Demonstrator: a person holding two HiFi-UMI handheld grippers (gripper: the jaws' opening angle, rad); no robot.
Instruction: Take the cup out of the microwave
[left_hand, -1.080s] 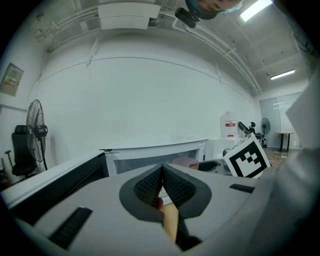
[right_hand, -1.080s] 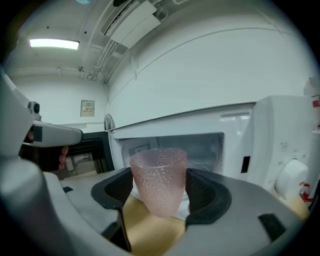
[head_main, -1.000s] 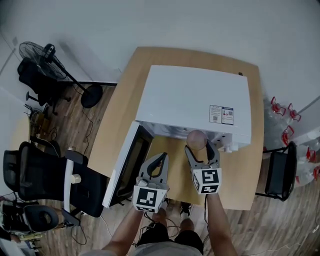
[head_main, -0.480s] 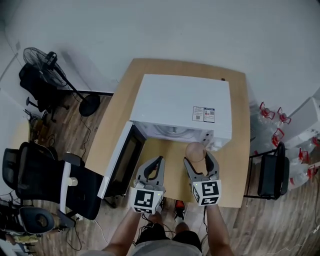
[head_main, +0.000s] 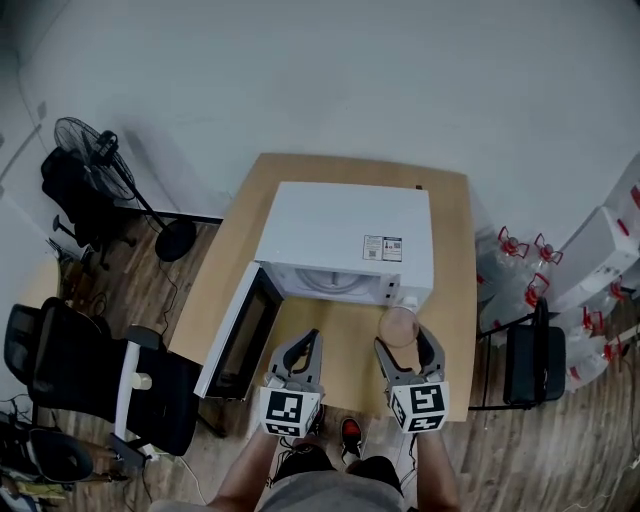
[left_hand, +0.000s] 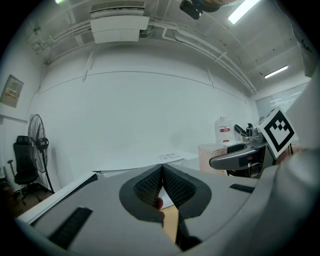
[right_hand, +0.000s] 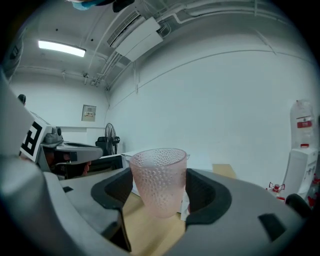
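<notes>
A pale pink dimpled cup (right_hand: 159, 181) stands upright between the jaws of my right gripper (right_hand: 160, 192), which is shut on it. In the head view the cup (head_main: 399, 326) is out in front of the white microwave (head_main: 345, 240), above the wooden table (head_main: 335, 350). The microwave door (head_main: 240, 335) hangs wide open to the left. My left gripper (head_main: 301, 352) is shut with nothing in it, left of the right gripper (head_main: 404, 348). In the left gripper view the cup (left_hand: 212, 156) shows at the right, and the left gripper's (left_hand: 162, 184) pads meet.
A black office chair (head_main: 90, 375) and a floor fan (head_main: 95, 150) stand left of the table. A dark chair (head_main: 525, 365) and water bottles (head_main: 520, 250) are at the right. The wooden floor shows below the table's near edge.
The view has pulled back from the table, so the microwave looks smaller. The right gripper has drawn the cup away from the microwave towards the table's near edge. The left gripper stayed shut.
</notes>
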